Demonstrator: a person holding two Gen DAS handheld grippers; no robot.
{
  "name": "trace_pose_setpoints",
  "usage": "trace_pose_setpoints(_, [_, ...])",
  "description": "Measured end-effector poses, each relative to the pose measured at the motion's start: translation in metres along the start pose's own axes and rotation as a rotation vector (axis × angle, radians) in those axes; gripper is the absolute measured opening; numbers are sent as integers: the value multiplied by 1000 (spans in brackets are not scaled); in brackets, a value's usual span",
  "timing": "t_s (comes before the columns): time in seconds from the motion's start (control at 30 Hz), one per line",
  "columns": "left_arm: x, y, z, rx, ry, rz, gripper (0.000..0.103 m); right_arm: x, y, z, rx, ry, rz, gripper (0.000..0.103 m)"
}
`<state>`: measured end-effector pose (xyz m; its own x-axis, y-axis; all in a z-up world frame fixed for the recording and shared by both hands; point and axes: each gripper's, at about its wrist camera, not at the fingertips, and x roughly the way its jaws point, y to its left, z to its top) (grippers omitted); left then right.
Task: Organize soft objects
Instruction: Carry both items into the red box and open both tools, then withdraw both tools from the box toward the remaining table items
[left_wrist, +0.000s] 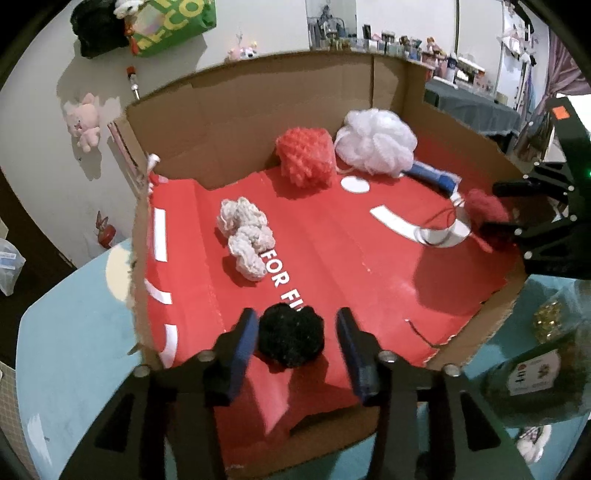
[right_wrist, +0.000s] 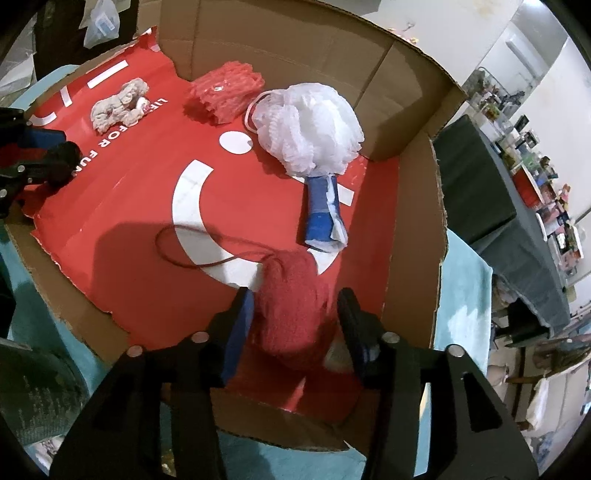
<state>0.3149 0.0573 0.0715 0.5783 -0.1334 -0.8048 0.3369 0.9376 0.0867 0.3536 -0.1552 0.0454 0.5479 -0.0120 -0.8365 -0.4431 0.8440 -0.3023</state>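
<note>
A: Where do the two grippers stand over the opened cardboard box (left_wrist: 258, 96)?

B: The left gripper (left_wrist: 297, 334) hangs at the near edge of the red printed panel (left_wrist: 332, 251), jaws partly apart, with the black pompom (left_wrist: 291, 336) lying on the panel between them; its left pad is at the pompom's edge, the right pad clear of it. The right gripper (right_wrist: 295, 314) straddles the red knitted bundle (right_wrist: 291, 306), pads just beside its flanks, and I cannot tell whether they press.

A: How does the bundle lie?

B: Its long axis runs away from the camera along the fingers, its narrow end pointing toward the blue tube (right_wrist: 323, 214); a dark red cord (right_wrist: 192, 254) loops from that end out to the left.

A: And the rest?

B: The cream crocheted piece (left_wrist: 245, 236) stretches lengthwise left of centre; the coral puff (left_wrist: 306, 155) and white mesh sponge (left_wrist: 376, 142) sit by the back wall
</note>
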Motion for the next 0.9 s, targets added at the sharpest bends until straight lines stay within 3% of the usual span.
trace_pose_setpoints(0.03, [-5, 0, 0, -10, -14, 5, 62, -1, -1, 0, 3, -2, -4, 53])
trace_pose_setpoints(0.2, [-37, 4, 0, -65, -75, -3, 64, -17, -9, 0, 39, -27, -12, 55])
trace_pose_setpoints(0.27, [-52, 3, -2, -74, -109, 3, 72, -29, -13, -1, 57, -46, -9, 56])
trace_pose_setpoints(0.4, [-92, -3, -7, -94, -200, 18, 83, -67, -22, -5, 99, -118, -5, 70])
trace_pose_setpoints(0.53, [-130, -13, -19, -120, -285, 25, 96, -114, -22, -17, 133, -207, 6, 74])
trace_pose_setpoints(0.63, [-158, -23, -31, -137, -350, 25, 100, -149, -18, -29, 168, -277, 22, 85])
trace_pose_setpoints(0.83, [-201, -38, -58, -184, -442, 34, 103, -211, -3, -65, 213, -407, 44, 87])
trace_pose_setpoints(0.9, [-212, -45, -70, -194, -469, 42, 103, -225, 3, -76, 226, -434, 55, 92])
